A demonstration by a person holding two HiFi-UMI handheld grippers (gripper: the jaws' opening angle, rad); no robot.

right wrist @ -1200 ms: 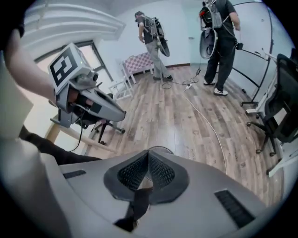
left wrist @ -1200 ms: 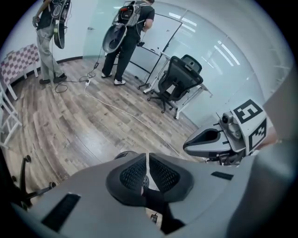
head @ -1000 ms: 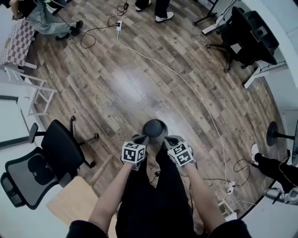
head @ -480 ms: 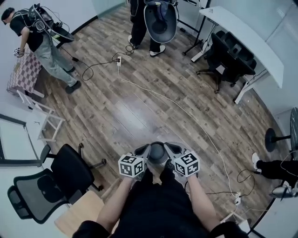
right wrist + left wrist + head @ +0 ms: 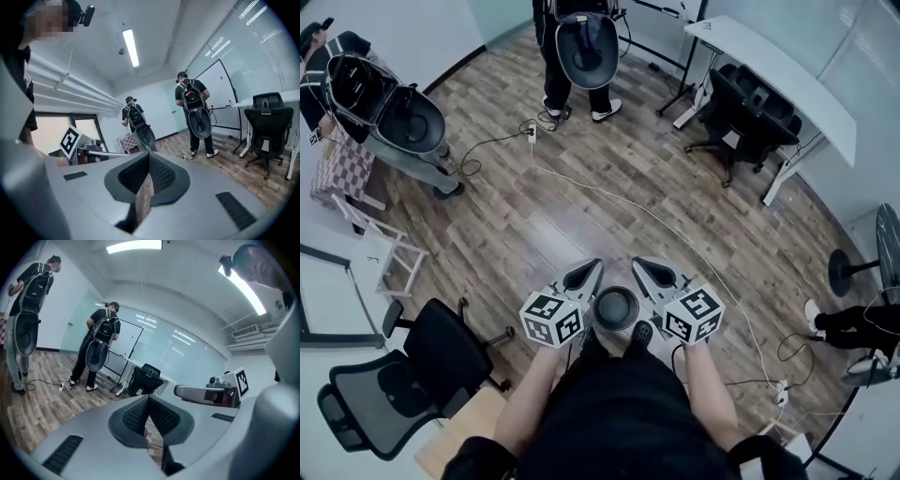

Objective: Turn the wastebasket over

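The left tongs point(image 5: 593, 266) and right tongs point(image 5: 640, 264) have lifted clear, both closed on nothing. Between and beneath them the wastebasket point(image 5: 616, 307) stands released on the wooden floor point(image 5: 581, 211). The handling looks finished, though I cannot tell which end faces up.

**A:** Floor?

**B:** Wood planks point(image 5: 534, 220). White cable point(image 5: 694, 251) runs from ahead of the left gripper point(image 5: 592, 267), past the right gripper point(image 5: 639, 263), to a power strip point(image 5: 781, 397) off to its right.

**A:** Anything else?

**B:** Blk office chair point(image 5: 431, 347) left of the left gripper. Round base point(image 5: 841, 272) far right, maybe a fan's.
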